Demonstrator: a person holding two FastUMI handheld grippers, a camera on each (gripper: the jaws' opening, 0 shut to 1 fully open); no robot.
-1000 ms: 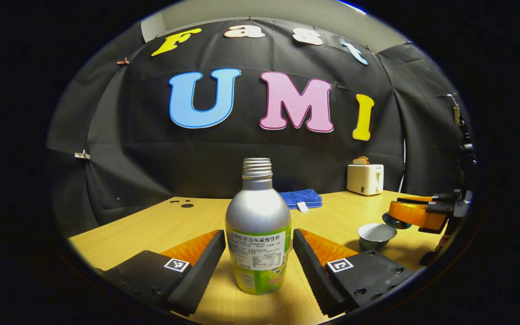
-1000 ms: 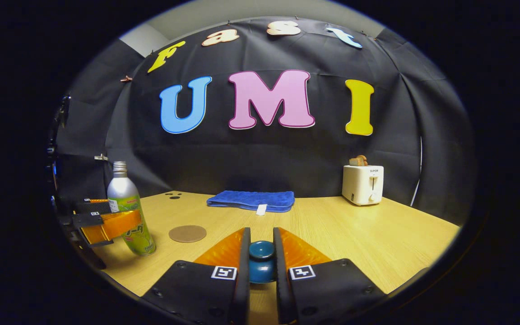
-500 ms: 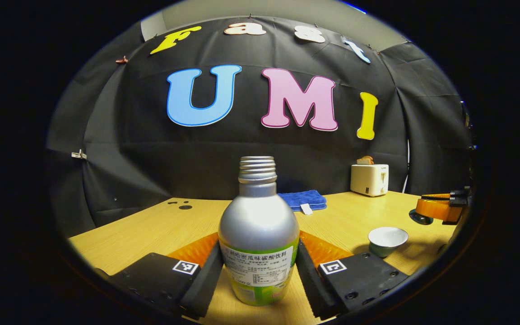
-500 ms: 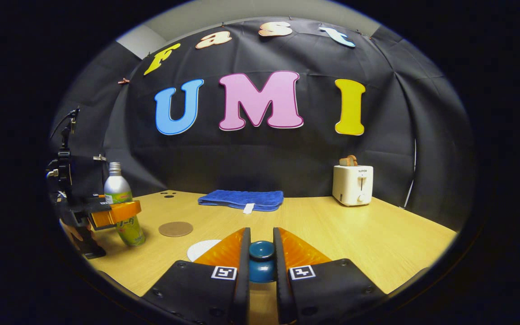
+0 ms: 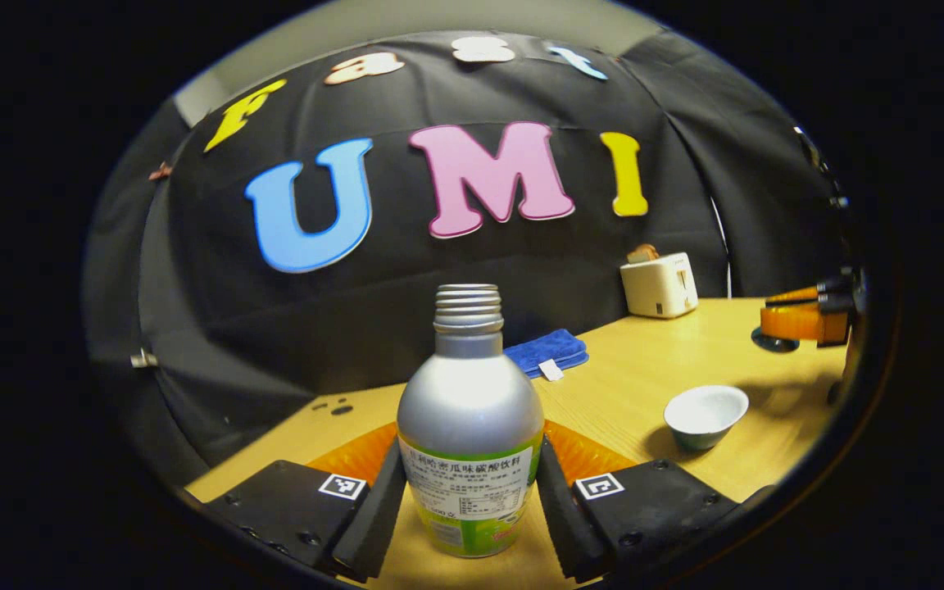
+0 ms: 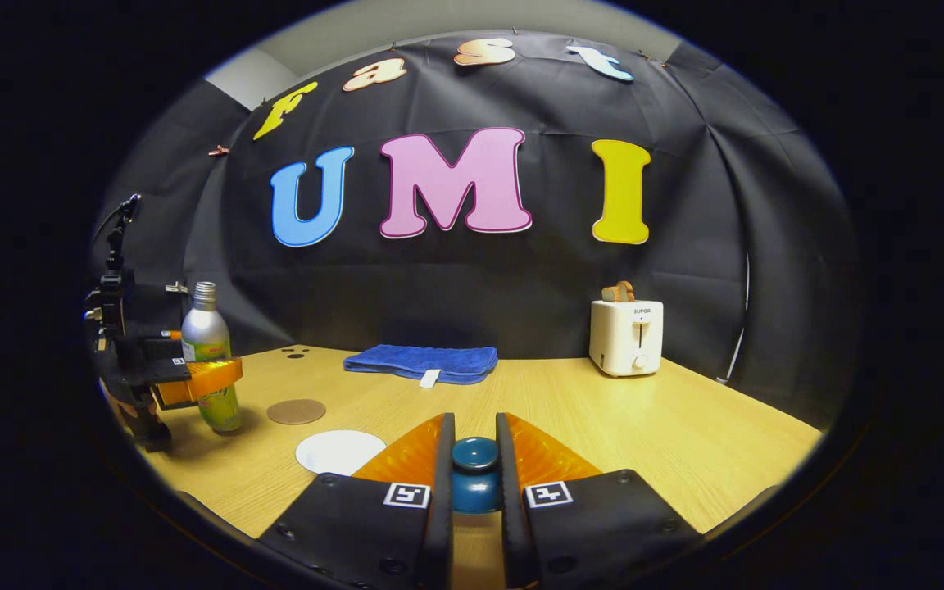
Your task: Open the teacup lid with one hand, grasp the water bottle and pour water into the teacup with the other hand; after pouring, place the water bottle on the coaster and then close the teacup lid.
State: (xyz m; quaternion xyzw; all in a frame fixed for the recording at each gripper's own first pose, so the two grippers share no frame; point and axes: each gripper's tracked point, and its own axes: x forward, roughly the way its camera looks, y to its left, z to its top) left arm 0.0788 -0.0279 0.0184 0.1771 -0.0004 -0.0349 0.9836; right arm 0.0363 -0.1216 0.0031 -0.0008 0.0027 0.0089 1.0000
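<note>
The left gripper point(image 5: 469, 524) pinches the bottle point(image 5: 469, 426) low on its body, probably ready to pour. The right gripper point(image 6: 474, 483) pinches the lid point(image 6: 474, 474) by its knob, away from the open cup point(image 5: 705, 414).

Black hand-held gripper point(image 6: 472, 500), ribbed orange fingers point(image 6: 406, 455), square coded markers, screws

Silver-and-green bottle point(image 5: 469, 426), white cup point(image 5: 705, 415) — lid point(image 6: 474, 475) seemingly teal

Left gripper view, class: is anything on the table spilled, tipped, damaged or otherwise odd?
Nothing stands out. The water bottle is uncapped but upright between the left hand-held gripper fingers, the open teacup stands upright, and the wood around it looks dry. The right hand-held gripper holds the teacup lid.
</note>
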